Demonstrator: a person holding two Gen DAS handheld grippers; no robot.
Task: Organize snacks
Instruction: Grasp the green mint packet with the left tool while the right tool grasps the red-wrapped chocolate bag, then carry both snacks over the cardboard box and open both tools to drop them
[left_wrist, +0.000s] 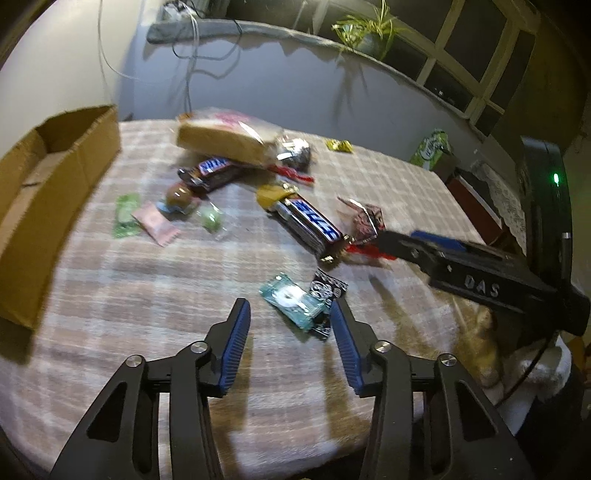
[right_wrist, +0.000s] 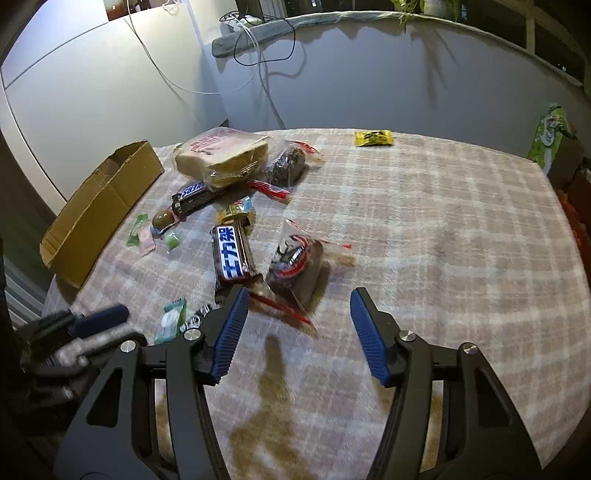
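Observation:
Snacks lie scattered on the checked tablecloth (right_wrist: 424, 221). An open cardboard box (left_wrist: 40, 206) (right_wrist: 99, 206) stands at the left. My left gripper (left_wrist: 290, 317) is open and empty, just short of a teal candy wrapper (left_wrist: 291, 304) and a black packet (left_wrist: 328, 288). My right gripper (right_wrist: 299, 299) is open and empty, just behind a clear bag with a dark cake (right_wrist: 295, 269) (left_wrist: 364, 219). A Snickers bar (right_wrist: 232, 254) (left_wrist: 310, 221) lies left of that bag. A second Snickers bar (right_wrist: 192, 197), a bagged bread loaf (right_wrist: 221, 157) and small candies (right_wrist: 155, 232) lie further back.
A yellow packet (right_wrist: 373, 138) lies alone at the far side. A green carton (right_wrist: 550, 140) stands beyond the table's right edge. A wall with hanging cables (right_wrist: 266, 74) and a sill with a plant (left_wrist: 365, 33) rise behind the table.

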